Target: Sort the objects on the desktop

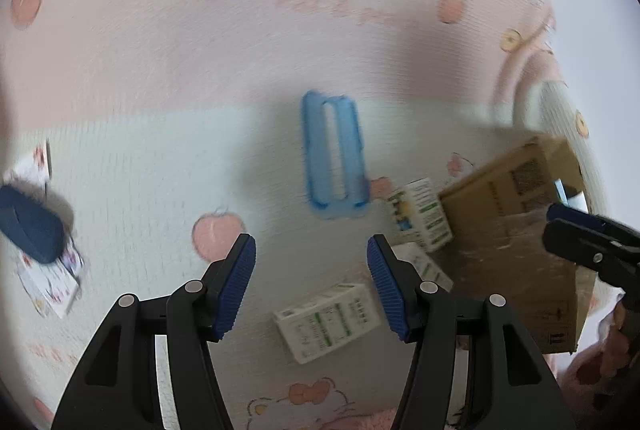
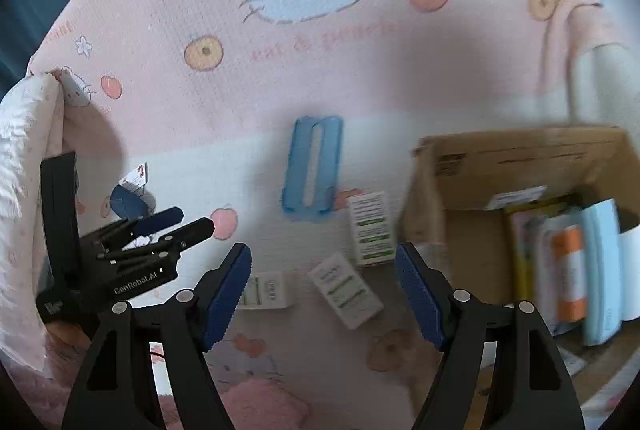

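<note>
My left gripper [image 1: 311, 250] is open and empty above the cloth, over a white-and-green box [image 1: 328, 320]. Two more white boxes [image 1: 424, 214] lie by the cardboard box [image 1: 508, 230]. A blue plastic frame [image 1: 334, 154] lies flat ahead. My right gripper [image 2: 324, 258] is open and empty, above white boxes [image 2: 346, 290] [image 2: 372, 226] [image 2: 266, 290]. The blue frame [image 2: 312, 166] lies beyond them. The cardboard box [image 2: 460, 182] at the right holds several packets and books. The left gripper shows at the left in the right wrist view [image 2: 176, 224].
A dark blue oval case [image 1: 30, 224] lies on cards [image 1: 52, 282] at the far left; it also shows in the right wrist view [image 2: 128, 202]. The surface is a pink and white Hello Kitty cloth [image 2: 200, 110]. A white towel [image 2: 24, 150] hangs at the left.
</note>
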Demonstrator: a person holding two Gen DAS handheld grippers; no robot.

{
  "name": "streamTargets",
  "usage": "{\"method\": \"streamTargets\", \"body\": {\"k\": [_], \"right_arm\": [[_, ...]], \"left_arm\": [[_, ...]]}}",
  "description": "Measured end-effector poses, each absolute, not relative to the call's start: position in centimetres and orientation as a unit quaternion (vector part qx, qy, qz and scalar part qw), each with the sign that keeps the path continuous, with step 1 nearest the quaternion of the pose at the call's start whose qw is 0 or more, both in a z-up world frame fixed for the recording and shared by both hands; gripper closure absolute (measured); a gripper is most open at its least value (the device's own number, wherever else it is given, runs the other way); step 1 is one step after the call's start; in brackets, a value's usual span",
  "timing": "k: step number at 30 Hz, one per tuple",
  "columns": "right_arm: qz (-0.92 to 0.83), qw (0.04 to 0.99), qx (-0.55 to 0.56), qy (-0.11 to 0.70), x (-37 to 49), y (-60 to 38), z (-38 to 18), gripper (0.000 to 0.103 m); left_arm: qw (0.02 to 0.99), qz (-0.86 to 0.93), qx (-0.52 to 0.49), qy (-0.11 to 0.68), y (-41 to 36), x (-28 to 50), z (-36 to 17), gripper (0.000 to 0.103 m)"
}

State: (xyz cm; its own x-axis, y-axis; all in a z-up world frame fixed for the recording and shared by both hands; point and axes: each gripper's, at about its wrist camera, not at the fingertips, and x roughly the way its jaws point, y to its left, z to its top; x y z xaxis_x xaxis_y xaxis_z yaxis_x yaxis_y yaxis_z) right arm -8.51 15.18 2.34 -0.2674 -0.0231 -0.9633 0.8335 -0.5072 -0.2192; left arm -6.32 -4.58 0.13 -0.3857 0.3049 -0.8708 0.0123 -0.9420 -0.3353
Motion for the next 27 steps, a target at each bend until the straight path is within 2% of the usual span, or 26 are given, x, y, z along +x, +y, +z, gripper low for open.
{"method": "streamTargets", "body": {"k": [11, 15, 20, 24, 27], "right_arm": [[-0.676, 0.319, 0.564, 0.352, -9.9, 13.2, -6.6, 0.03], [-0.681, 0.312, 0.578, 0.324, -10.9, 13.8, -8.5, 0.03], [-0.667, 0.337, 0.614, 0.254, -10.6, 13.5, -11.1, 0.03], [-0.632, 0.378, 0.629, 0.251, -8.1, 11.2, -14.5, 0.03], [-0.604, 0.405, 0.633, 0.266, -5.7, 9.0, -17.3, 0.03]], "left_arm": [[0.063, 0.801, -0.537, -0.256, -8.1, -5.1, -6.0, 0.041], [0.051, 0.793, -0.559, -0.236, -7.6, -4.7, -7.7, 0.041], [0.009, 0.815, -0.542, -0.205, -9.7, -2.5, -7.4, 0.041], [-0.059, 0.83, -0.519, -0.194, -13.7, 0.0, -6.7, 0.041], [-0.109, 0.829, -0.503, -0.218, -17.4, 2.0, -6.4, 0.041]]}}
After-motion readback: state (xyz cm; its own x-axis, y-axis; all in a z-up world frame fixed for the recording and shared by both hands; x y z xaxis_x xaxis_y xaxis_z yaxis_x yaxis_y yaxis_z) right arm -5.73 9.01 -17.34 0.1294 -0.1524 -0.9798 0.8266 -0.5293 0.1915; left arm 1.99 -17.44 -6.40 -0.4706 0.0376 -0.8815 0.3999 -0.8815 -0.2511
